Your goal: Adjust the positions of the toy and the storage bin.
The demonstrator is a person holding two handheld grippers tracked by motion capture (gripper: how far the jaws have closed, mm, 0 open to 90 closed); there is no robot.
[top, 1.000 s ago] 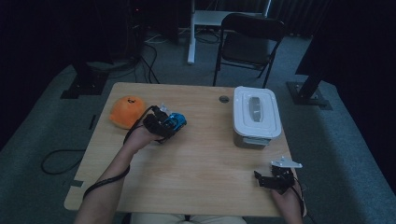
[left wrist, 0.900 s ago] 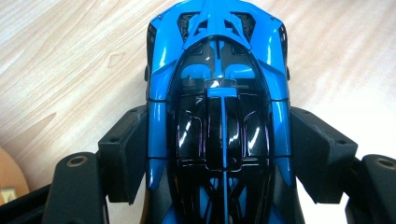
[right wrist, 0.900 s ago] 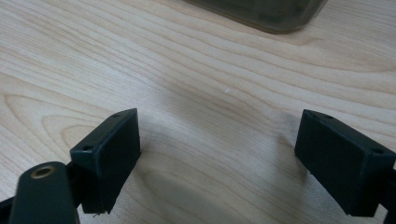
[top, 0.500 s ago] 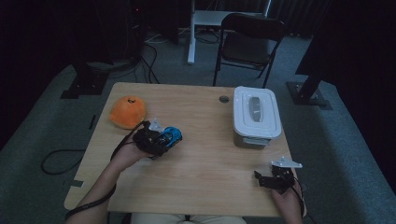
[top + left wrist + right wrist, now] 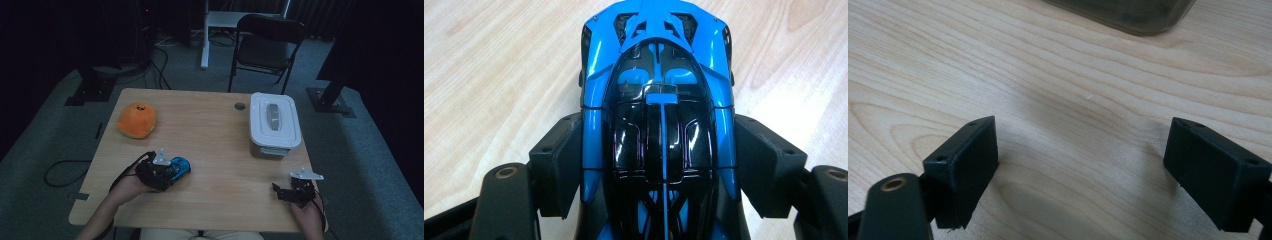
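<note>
- The left gripper view shows the left tongs (image 5: 659, 165) pinching the blue toy car (image 5: 659, 125) by its sides, glossy, black-roofed.
- The high view places the car at the surface's (image 5: 215, 130) front left.
- The right tongs (image 5: 1083, 170) are spread, holding nothing.

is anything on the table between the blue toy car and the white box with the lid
Nothing visible. The left gripper holds the blue toy car, and only bare table lies between it and the closed white box.
</note>
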